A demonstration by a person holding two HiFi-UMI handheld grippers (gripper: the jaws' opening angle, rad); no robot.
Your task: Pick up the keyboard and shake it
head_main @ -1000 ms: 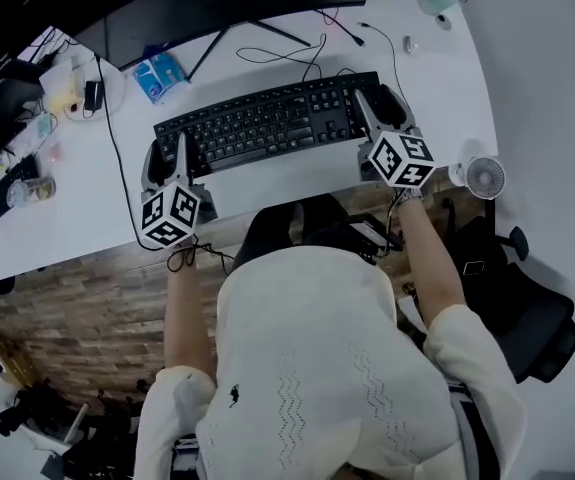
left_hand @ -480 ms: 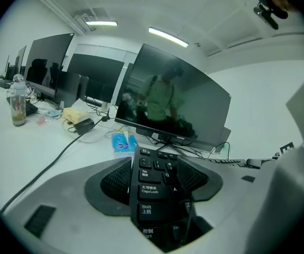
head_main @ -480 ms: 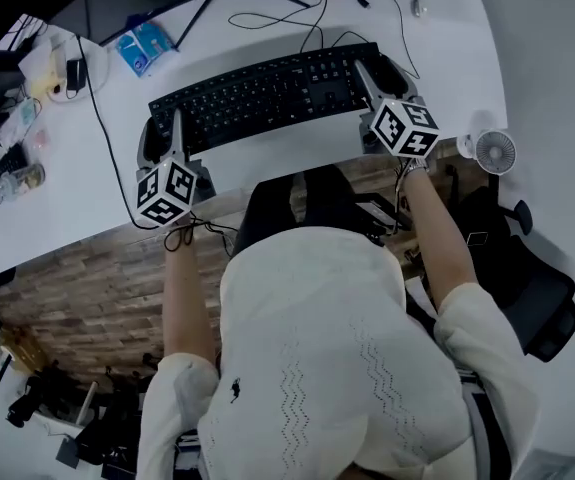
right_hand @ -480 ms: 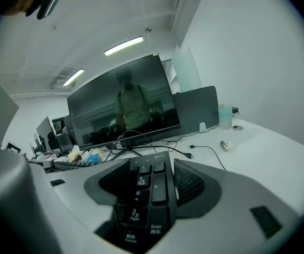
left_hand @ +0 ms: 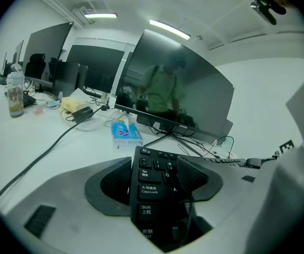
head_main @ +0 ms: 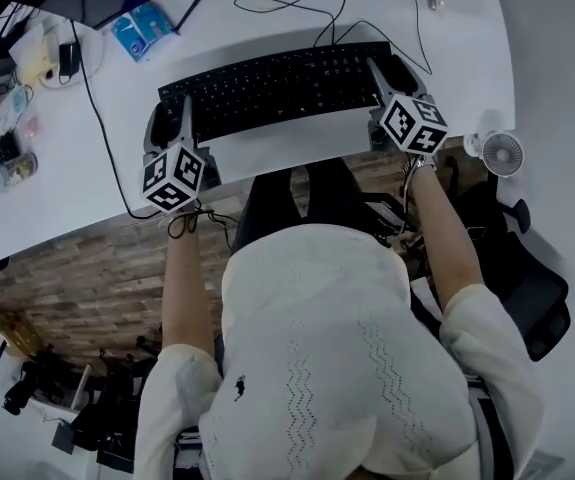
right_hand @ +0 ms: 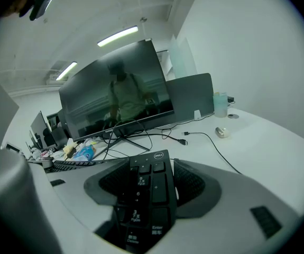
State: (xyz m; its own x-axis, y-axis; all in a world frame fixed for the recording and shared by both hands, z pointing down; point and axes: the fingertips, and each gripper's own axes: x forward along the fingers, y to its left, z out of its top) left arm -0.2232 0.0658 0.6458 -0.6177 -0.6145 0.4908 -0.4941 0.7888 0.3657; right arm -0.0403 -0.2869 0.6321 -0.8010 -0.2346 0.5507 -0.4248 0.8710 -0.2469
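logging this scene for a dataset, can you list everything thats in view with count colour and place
keyboard: 1, black, across the desk's near edge, each end between a gripper's jaws
desk: 1, white, fills the upper head view
monitor: 1 close by, dark screen, behind the keyboard; more stand further left
tissue pack: 1, blue, left of the monitor stand
cables: several, black, running over the desk
bottle: 1, clear, far left of the desk
fan: 1, small, white, just off the desk's right end
office chair: 1, black, to the person's right
top: 1, white, on the person
left gripper: 1, grey, jaws closed on the keyboard's left end
right gripper: 1, grey, jaws closed on the keyboard's right end
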